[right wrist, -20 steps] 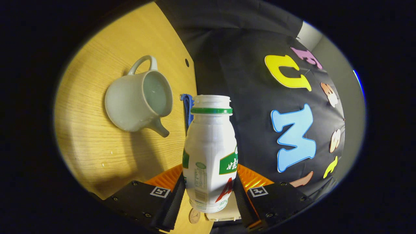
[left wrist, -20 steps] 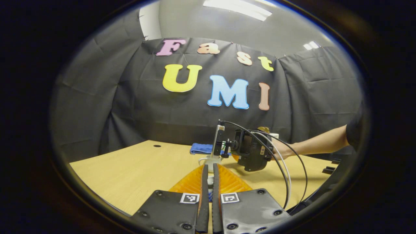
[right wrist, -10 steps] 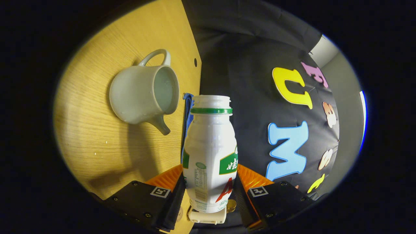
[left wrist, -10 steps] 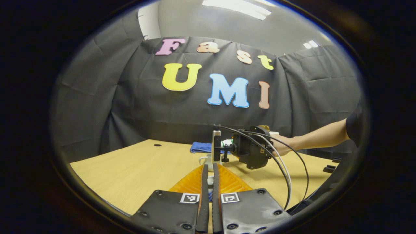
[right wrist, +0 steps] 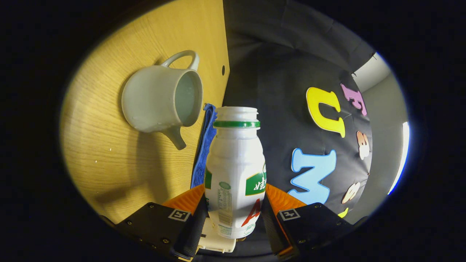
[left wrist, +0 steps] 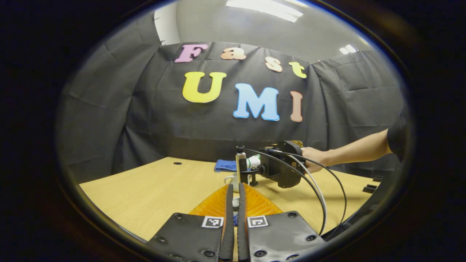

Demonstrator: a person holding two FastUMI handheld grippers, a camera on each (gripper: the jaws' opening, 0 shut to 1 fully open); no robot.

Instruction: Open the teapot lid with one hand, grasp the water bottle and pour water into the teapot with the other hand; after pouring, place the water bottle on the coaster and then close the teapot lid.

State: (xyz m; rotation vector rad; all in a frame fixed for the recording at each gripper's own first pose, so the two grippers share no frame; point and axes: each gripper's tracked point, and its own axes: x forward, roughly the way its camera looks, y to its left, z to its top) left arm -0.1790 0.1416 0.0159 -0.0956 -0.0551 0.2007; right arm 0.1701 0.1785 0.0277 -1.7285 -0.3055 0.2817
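1. Your right gripper [right wrist: 235, 222] is clamped on the white plastic water bottle [right wrist: 236, 171], tipped beside the open white ceramic teapot [right wrist: 160, 100] on the wooden table [right wrist: 109, 153]; level it before seeking the coaster.
2. Your left gripper [left wrist: 236, 207] has its fingers pressed together, apparently on the lid; hold it clear.

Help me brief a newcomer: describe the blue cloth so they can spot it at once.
Start at the wooden table and follow it to its far edge by the black wall. There, just past the open white teapot, lies the blue cloth, flat and soft, the table's one blue thing.
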